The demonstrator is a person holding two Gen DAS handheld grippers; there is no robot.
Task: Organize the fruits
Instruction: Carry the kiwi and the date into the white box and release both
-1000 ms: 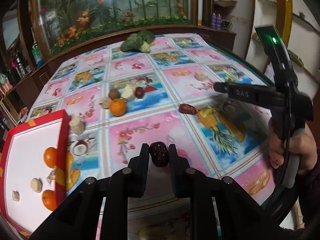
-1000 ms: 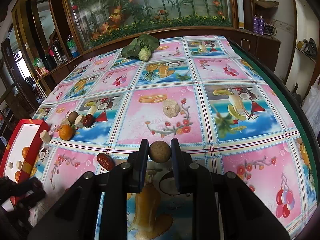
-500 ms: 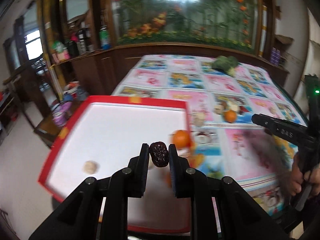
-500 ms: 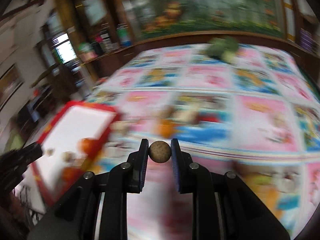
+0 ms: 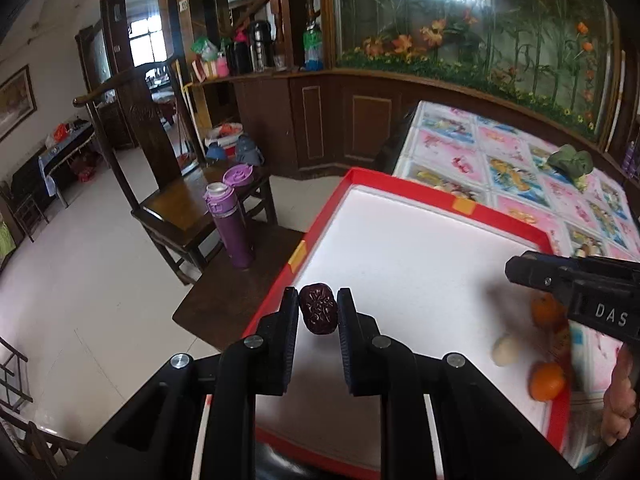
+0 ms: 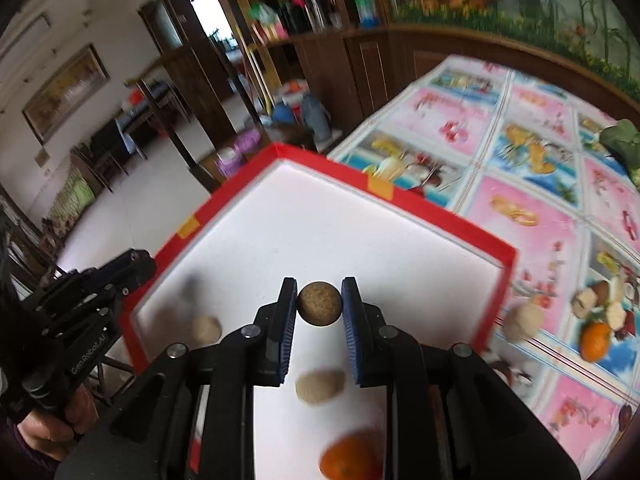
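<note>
Both poised over the red-rimmed white tray (image 5: 420,240) for dropping in beside the oranges (image 5: 547,380): left gripper (image 5: 318,312) clamped on a wrinkled dark date (image 5: 318,309) near the tray's left edge, right gripper (image 6: 320,305) pinching a round brown fruit (image 6: 320,304) mid-tray.

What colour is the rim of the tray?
Red, with small orange tape patches; the tray rim shows clearest in the left wrist view.

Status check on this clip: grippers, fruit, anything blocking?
Left gripper shut on red date, right gripper shut on brown ball fruit. Both above red tray. Drop spots clear.
</note>
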